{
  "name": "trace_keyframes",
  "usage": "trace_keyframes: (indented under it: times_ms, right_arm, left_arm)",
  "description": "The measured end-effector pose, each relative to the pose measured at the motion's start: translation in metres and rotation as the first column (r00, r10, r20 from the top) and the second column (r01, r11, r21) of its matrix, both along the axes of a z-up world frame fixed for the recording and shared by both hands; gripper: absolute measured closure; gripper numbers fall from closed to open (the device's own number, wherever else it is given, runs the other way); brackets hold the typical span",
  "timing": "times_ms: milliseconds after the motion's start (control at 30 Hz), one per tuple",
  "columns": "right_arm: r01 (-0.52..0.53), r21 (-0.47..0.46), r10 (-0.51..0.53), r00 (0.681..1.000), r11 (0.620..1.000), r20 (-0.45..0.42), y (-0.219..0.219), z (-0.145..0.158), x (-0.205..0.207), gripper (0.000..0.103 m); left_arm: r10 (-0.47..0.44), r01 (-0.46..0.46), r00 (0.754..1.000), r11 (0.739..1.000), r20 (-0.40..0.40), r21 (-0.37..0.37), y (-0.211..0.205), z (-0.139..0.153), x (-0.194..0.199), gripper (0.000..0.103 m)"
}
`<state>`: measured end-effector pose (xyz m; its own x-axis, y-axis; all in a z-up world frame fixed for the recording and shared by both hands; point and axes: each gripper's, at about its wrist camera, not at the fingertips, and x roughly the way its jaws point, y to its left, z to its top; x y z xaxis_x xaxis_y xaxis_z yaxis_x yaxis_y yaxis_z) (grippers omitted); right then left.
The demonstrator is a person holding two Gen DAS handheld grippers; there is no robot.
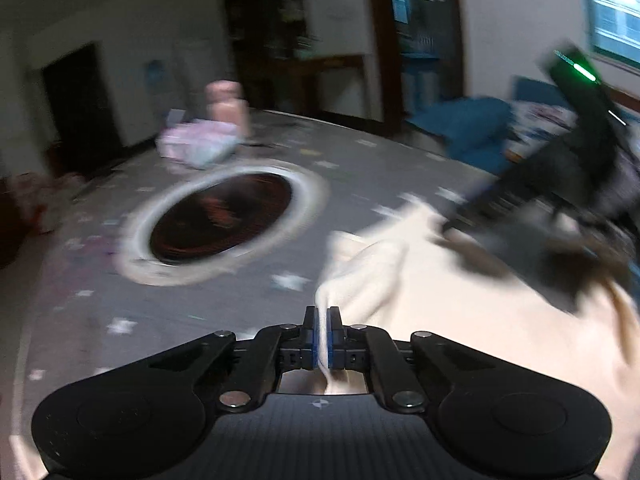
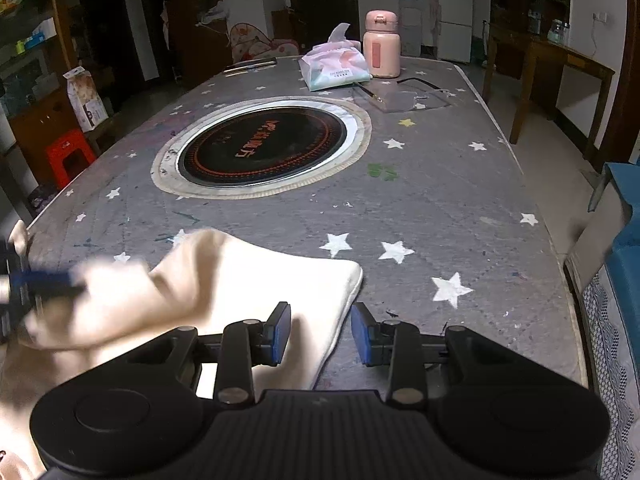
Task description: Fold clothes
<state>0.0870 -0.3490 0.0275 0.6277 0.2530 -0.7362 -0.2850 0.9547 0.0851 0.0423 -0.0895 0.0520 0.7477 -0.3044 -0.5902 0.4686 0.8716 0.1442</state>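
A cream garment lies crumpled at the near end of the grey star-print table. My left gripper is shut on a raised fold of the garment, with the cloth pinched between its blue pads. In the right wrist view the left gripper is a blur at the far left, lifting that fold. My right gripper stands open low over the garment's right edge, and its pads do not press on the cloth. From the left wrist view the right gripper is a dark blur over the cloth.
A round black hob is set into the middle of the table. A tissue pack, a pink flask and a clear tray stand at the far end. A red stool is left of the table, blue seating right.
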Motion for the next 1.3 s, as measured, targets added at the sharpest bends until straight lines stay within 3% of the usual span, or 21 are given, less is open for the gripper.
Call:
trace_keyframes:
  times_ms: [200,267,333,433,700,900,1067,1300]
  right_arm:
    - [-0.001,-0.023,0.0,1.0,1.0,-0.014,0.007,-0.007,0.007,0.07]
    - [0.004,-0.035,-0.004,1.0,0.999,-0.017,0.009,-0.01,0.01,0.077]
    - [0.001,-0.039,-0.001,1.0,0.999,-0.014,0.011,-0.011,0.012,0.092]
    - [0.0,-0.059,0.0,1.0,0.998,0.0,0.015,-0.008,0.018,0.098]
    - [0.022,-0.115,-0.014,0.997,0.993,0.07,0.024,0.0,0.049,0.099]
    - [0.012,-0.145,-0.003,0.998,0.989,0.065,0.028,0.0,0.064,0.095]
    - [-0.132,-0.14,0.142,0.988,0.981,0.066,0.044,0.013,0.023,0.088]
    - [-0.392,-0.119,0.396,0.918,0.912,0.011,0.088,0.011,-0.056,0.077]
  left_arm:
    - [0.191,-0.191,0.982,0.982,-0.002,0.01,0.037,-0.001,0.036,0.099]
    - [0.205,-0.204,0.979,0.979,-0.015,0.027,0.044,-0.006,0.043,0.099]
    - [0.207,-0.206,0.978,0.978,-0.021,0.042,0.045,-0.011,0.046,0.099]
    - [0.215,-0.213,0.976,0.975,-0.021,0.062,0.046,-0.016,0.051,0.099]
    - [0.266,-0.263,0.964,0.96,-0.014,0.093,0.054,-0.023,0.083,0.099]
    - [0.295,-0.289,0.954,0.951,-0.044,0.111,0.061,-0.031,0.089,0.094]
    - [0.277,-0.273,0.961,0.958,-0.03,0.093,0.058,-0.017,0.064,0.093]
    - [0.07,-0.066,0.996,0.995,-0.047,0.077,0.027,-0.018,-0.012,0.093]
